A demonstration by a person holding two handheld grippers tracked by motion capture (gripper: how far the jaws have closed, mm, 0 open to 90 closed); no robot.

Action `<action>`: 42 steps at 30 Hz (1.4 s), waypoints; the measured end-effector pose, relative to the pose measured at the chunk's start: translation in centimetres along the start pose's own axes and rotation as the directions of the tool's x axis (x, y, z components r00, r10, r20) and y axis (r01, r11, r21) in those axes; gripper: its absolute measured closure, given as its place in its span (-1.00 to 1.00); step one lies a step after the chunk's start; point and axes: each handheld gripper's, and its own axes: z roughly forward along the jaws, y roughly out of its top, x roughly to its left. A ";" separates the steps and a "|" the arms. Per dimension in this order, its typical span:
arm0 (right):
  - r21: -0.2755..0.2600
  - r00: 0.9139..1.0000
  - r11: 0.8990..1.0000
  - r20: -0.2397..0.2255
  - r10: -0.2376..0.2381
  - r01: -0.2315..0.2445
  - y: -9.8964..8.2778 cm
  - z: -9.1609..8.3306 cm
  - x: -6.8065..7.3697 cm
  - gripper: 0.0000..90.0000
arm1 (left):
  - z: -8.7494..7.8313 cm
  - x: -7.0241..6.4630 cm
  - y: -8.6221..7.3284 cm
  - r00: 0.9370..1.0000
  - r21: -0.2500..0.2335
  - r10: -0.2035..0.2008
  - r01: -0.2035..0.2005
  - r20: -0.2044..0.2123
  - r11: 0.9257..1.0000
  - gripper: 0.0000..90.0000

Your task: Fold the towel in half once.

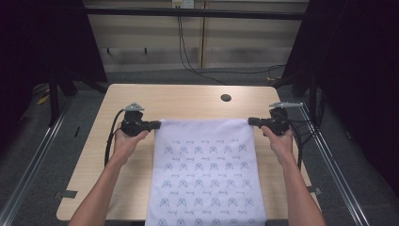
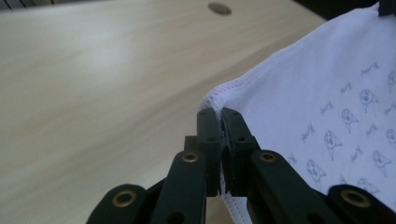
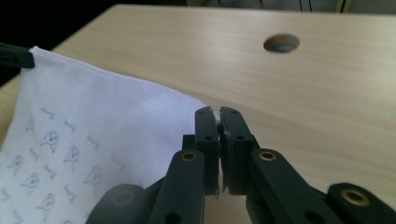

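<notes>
A white cloth (image 1: pixel 204 169) printed with small blue-grey figures lies spread down the middle of the wooden table (image 1: pixel 188 101), its far edge pulled taut between my two grippers. My left gripper (image 1: pixel 157 125) is shut on the cloth's far left corner; in the left gripper view the stitched hem (image 2: pixel 219 93) is pinched between its jaws (image 2: pixel 219 116). My right gripper (image 1: pixel 251 121) is shut on the far right corner, where a sliver of the cloth (image 3: pixel 93 121) shows between the black jaws (image 3: pixel 218 114). The cloth's near end hangs over the table's front edge.
A round cable hole (image 1: pixel 226 98) sits in the tabletop beyond the cloth. Metal rails (image 1: pixel 42 141) run along both sides of the table. Black cables (image 1: pixel 188 56) trail on the floor behind, in front of a wall.
</notes>
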 end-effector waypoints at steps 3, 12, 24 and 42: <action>-0.034 1.000 0.999 -0.008 -0.008 0.008 1.6 -1.0 0.1 0.94 | -0.8 0.1 1.3 1.000 -0.025 0.017 -0.017 0.011 1.000 0.94; -0.105 0.998 0.993 0.003 -0.060 0.060 7.3 -3.9 1.1 0.94 | -3.0 0.3 6.6 0.999 -0.105 0.050 -0.051 -0.019 0.993 0.95; -0.225 0.994 0.970 0.072 -0.081 0.095 14.8 -6.7 2.1 0.94 | -6.1 -0.5 15.3 0.995 -0.251 0.059 -0.078 -0.081 0.965 0.95; -0.186 0.990 0.975 -0.044 -0.131 0.121 6.5 -8.4 2.8 0.94 | -6.9 -3.0 6.9 0.991 -0.197 0.134 -0.137 -0.028 0.971 0.95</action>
